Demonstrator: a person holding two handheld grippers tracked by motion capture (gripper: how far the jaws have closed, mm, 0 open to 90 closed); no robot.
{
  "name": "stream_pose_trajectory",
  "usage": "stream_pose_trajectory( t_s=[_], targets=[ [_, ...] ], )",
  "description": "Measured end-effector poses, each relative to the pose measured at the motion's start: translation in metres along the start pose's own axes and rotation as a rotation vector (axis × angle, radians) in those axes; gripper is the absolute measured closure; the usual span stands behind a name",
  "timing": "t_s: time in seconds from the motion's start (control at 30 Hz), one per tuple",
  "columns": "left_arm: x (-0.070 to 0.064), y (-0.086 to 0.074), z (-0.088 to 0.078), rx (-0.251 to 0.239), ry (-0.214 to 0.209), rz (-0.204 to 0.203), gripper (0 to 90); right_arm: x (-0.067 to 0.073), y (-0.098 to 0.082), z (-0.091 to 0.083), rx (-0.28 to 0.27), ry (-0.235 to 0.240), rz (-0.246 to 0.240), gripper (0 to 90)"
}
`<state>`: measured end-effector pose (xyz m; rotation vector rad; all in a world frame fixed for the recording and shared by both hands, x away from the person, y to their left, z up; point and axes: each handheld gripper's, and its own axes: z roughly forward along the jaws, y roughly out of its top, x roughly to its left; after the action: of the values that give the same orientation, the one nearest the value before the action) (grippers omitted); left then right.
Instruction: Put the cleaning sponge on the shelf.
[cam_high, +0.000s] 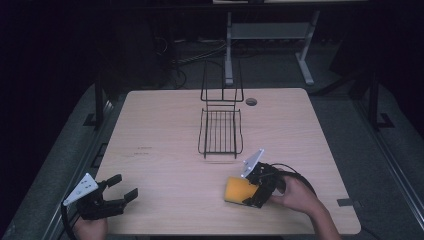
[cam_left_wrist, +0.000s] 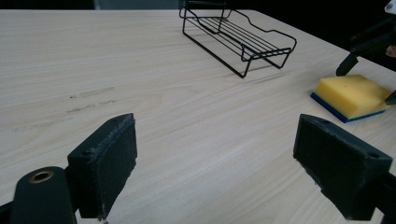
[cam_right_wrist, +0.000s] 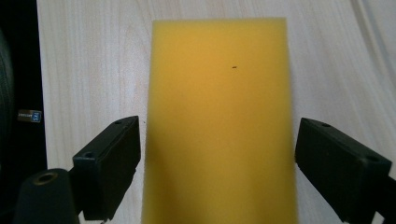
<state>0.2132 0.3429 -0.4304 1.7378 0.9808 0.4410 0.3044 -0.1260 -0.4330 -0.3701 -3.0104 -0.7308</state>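
Observation:
A yellow sponge (cam_high: 239, 190) with a blue underside lies flat on the wooden table (cam_high: 165, 125) near its front right. My right gripper (cam_high: 248, 190) is open, and its two jaws straddle the sponge at its right end. In the right gripper view the sponge (cam_right_wrist: 219, 116) runs between the fingers (cam_right_wrist: 112, 163), which sit at or just beside its long edges. My left gripper (cam_high: 125, 186) hovers open and holds nothing at the front left corner. The left gripper view looks across bare tabletop between that gripper's own pads (cam_left_wrist: 107, 158) to the sponge (cam_left_wrist: 352, 93) at the far right.
A black wire rack (cam_high: 220, 132) with a tall wire back stands in the middle of the table, beyond the sponge. A round cable hole (cam_high: 251, 101) sits near the far edge. The rack (cam_left_wrist: 238, 37) has bare wood to its left.

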Motion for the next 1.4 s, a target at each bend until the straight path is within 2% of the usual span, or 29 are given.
stream_pose_trajectory(
  t_s=[0.17,0.33,1.0,1.2,1.4],
  targets=[
    [0.000,0.000,0.000,0.001,0.000,-0.001,12.8,0.000,0.001,0.006,0.009,0.001,0.000,14.3],
    [0.000,0.000,0.000,0.001,-0.001,-0.001,12.8,0.000,0.002,0.010,0.009,-0.007,-0.019,14.3],
    [0.001,0.000,0.000,0.000,-0.003,-0.002,12.8,0.003,0.000,0.021,0.024,-0.024,-0.008,14.9],
    [0.000,0.000,0.000,-0.002,-0.005,-0.003,12.8,0.004,0.000,0.021,0.024,-0.029,-0.026,20.3],
    [0.000,0.000,-0.001,-0.004,-0.005,-0.005,12.8,0.004,0.000,0.020,0.023,-0.033,-0.026,21.2]
  ],
)
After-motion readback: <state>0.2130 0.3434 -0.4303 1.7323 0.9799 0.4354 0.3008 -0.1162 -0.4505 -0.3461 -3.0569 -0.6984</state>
